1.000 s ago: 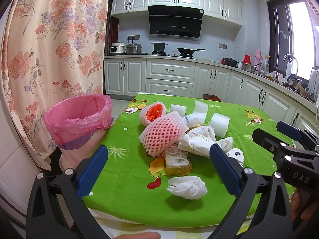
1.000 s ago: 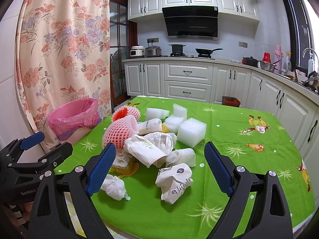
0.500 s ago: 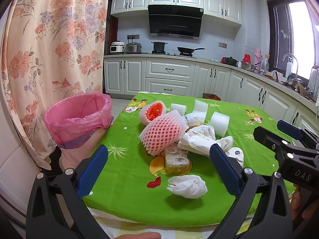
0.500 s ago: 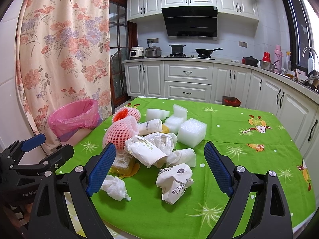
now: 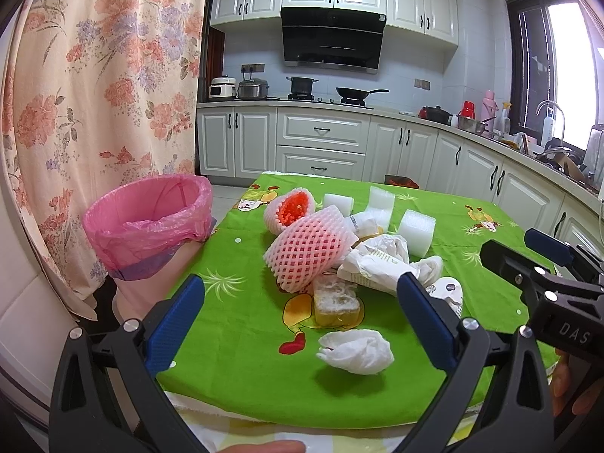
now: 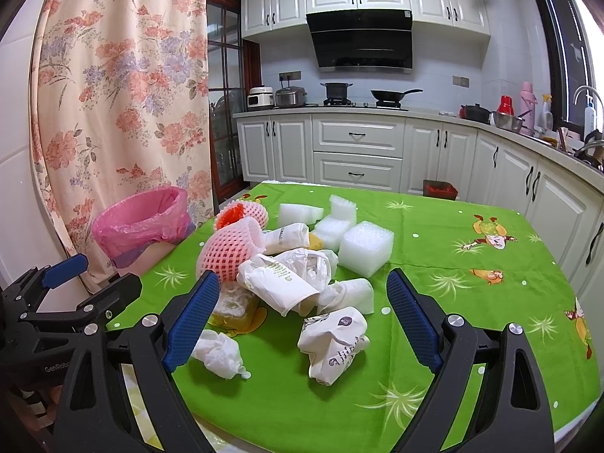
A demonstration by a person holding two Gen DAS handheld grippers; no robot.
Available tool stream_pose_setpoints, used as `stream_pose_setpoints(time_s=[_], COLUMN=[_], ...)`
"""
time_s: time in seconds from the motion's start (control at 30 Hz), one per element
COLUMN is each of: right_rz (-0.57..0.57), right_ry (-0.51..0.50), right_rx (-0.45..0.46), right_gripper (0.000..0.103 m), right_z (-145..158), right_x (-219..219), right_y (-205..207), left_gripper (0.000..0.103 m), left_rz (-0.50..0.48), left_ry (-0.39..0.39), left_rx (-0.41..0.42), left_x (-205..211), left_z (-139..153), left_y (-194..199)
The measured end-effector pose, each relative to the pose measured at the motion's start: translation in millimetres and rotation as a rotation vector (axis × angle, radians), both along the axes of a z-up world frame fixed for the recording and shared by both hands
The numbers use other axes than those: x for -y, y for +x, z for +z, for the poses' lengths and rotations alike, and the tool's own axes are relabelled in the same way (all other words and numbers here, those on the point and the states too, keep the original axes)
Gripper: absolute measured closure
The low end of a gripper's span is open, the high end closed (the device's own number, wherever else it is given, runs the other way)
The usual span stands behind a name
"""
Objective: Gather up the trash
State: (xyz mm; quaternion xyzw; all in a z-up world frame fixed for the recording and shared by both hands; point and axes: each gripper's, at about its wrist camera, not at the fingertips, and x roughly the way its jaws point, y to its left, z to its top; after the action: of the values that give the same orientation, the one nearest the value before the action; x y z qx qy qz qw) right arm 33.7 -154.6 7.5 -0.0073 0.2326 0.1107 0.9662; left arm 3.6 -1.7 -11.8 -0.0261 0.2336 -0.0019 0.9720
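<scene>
Nothing has shifted since the earlier frames. Left gripper (image 5: 300, 317) and right gripper (image 6: 302, 309) both hover with jaws spread wide, holding nothing. The trash pile (image 5: 321, 249) lies mid-surface on the green cloth (image 5: 241, 358), beside the pink-lined bin (image 5: 151, 222). Only the right view shows the crumpled printed wrapper (image 6: 334, 343) in full; the left view shows the tissue wad (image 5: 356, 347) unobstructed.

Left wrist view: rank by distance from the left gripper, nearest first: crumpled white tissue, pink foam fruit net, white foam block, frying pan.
1. Crumpled white tissue, on the green tablecloth between the open fingers of the left gripper.
2. Pink foam fruit net, mid-table, in the trash pile.
3. White foam block, behind the pile, toward the right.
4. Frying pan, on the stove at the back wall.
</scene>
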Motion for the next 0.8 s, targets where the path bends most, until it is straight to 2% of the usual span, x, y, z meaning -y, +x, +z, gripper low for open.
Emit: stream_pose_setpoints(time_s=[0.8], right_rz=[-0.001], right_ry=[0.008], right_rx=[-0.006], right_gripper=[0.018], right_z=[-1.4], right_x=[-1.2], right_y=[-1.4], left_gripper=[0.004], left_rz=[0.0], left_ry=[0.0], left_rx=[-0.003], left_x=[-0.2], left_z=[-0.7], left_y=[-1.0])
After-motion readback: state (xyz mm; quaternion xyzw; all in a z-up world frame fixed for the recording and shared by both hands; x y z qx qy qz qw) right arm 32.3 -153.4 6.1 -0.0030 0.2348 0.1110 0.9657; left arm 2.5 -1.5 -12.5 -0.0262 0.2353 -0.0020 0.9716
